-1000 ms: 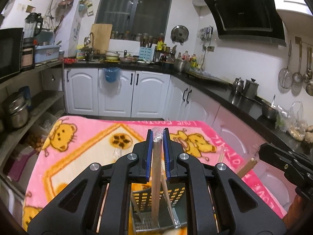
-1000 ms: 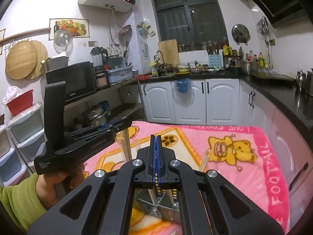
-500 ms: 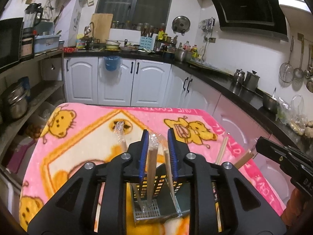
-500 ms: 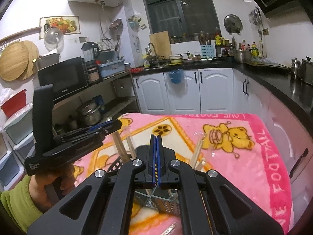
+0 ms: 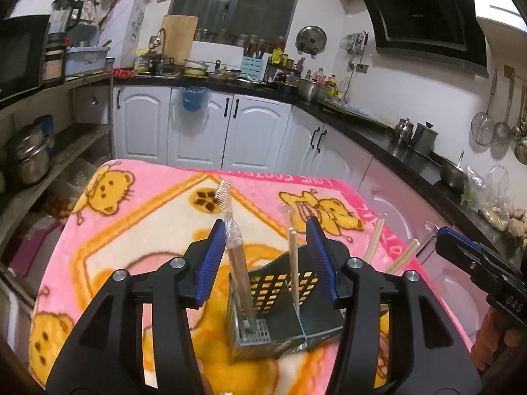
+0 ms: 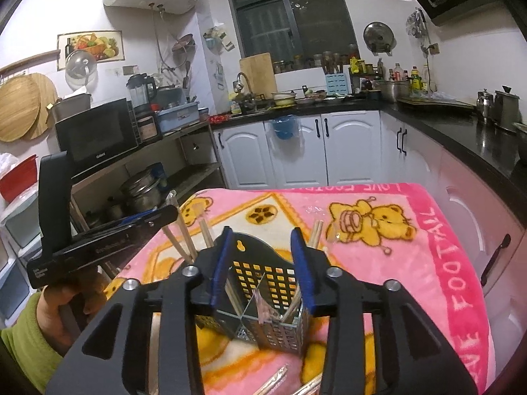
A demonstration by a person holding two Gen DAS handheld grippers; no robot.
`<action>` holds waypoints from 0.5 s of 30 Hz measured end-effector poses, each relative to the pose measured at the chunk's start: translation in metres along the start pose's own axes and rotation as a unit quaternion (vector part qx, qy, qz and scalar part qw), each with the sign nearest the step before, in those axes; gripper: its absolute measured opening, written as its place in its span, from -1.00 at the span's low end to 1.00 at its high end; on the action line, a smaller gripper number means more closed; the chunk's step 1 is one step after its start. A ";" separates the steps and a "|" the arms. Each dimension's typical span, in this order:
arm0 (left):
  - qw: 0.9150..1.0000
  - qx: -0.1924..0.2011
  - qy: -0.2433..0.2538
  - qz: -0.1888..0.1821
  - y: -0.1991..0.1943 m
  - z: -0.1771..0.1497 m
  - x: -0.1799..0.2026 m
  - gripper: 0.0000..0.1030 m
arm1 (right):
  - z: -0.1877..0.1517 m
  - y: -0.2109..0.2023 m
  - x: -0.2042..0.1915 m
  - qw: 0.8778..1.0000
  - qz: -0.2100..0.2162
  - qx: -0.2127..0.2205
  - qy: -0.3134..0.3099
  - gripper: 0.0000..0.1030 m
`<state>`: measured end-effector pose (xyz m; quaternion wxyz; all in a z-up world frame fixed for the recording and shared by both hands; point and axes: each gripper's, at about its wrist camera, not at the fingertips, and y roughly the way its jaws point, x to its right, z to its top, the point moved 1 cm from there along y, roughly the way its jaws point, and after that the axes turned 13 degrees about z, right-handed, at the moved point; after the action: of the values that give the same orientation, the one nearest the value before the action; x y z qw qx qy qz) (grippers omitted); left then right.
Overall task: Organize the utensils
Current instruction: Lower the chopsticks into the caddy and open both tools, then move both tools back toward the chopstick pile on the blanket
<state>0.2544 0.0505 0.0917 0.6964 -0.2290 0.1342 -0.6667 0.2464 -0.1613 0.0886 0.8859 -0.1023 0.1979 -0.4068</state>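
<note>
A perforated metal utensil holder (image 5: 280, 309) with dividers stands on the pink bear blanket (image 5: 138, 230); it also shows in the right wrist view (image 6: 266, 299). My left gripper (image 5: 268, 260) is open above it. A plastic-wrapped pair of chopsticks (image 5: 237, 263) stands in the holder's left compartment, free of the fingers. A bare chopstick (image 5: 293, 270) stands beside it. My right gripper (image 6: 262, 263) is open and empty over the holder. More chopsticks (image 5: 375, 240) lean out at the right.
Wrapped chopsticks (image 6: 273, 380) lie on the blanket in front of the holder. The table ends at the blanket's edges. Open shelves with pots (image 6: 141, 191) stand to the left, white cabinets (image 5: 197, 131) behind, a black counter (image 5: 411, 158) to the right.
My left gripper opened and let go of the wrapped chopsticks, which now stand in the holder. My right gripper went from shut to open. Both views tilted down toward the holder.
</note>
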 end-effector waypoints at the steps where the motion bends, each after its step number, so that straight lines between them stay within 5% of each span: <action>1: 1.000 0.000 -0.002 -0.001 -0.002 -0.001 -0.001 -0.06 | -0.001 -0.001 0.000 1.000 -0.001 0.000 0.000 -0.30; 15: 1.000 0.011 -0.012 -0.013 -0.035 -0.010 -0.007 0.56 | -0.012 -0.023 -0.004 1.000 -0.013 0.011 -0.005 0.20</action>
<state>0.2184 0.0556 0.0994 0.6916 -0.2311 0.1149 -0.6746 0.2231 -0.1738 0.0866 0.8825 -0.0972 0.1873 -0.4202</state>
